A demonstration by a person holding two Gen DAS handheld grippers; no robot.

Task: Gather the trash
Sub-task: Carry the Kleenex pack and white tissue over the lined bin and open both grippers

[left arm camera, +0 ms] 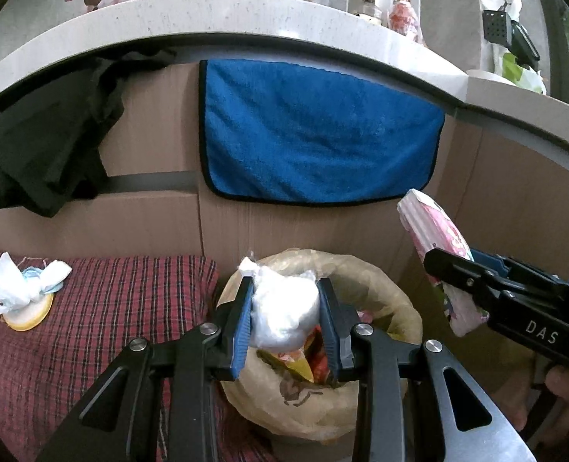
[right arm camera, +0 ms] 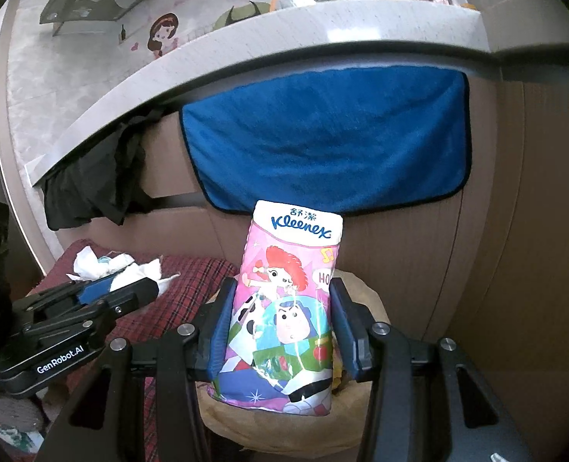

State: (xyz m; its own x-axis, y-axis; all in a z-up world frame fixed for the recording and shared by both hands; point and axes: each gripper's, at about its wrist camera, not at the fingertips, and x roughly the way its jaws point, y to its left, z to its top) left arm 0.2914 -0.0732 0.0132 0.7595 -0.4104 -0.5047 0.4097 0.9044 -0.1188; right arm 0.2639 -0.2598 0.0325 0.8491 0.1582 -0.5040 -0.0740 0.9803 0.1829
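A crumpled white wad [left arm camera: 284,310] is clenched in the left gripper [left arm camera: 285,315] above the trash bag [left arm camera: 380,292]. A Kleenex pack [right arm camera: 284,308] is gripped between the right gripper [right arm camera: 282,327] jaws.

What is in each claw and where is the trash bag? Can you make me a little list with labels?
left gripper: fingers shut on a white wad, above the bag
right gripper: fingers shut on a Kleenex pack, upright
bag: yellowish, open, wrappers inside, beside the red plaid cloth
left over: crumpled tissues on the cloth, on a yellow disc
behind: blue towel hanging under a counter
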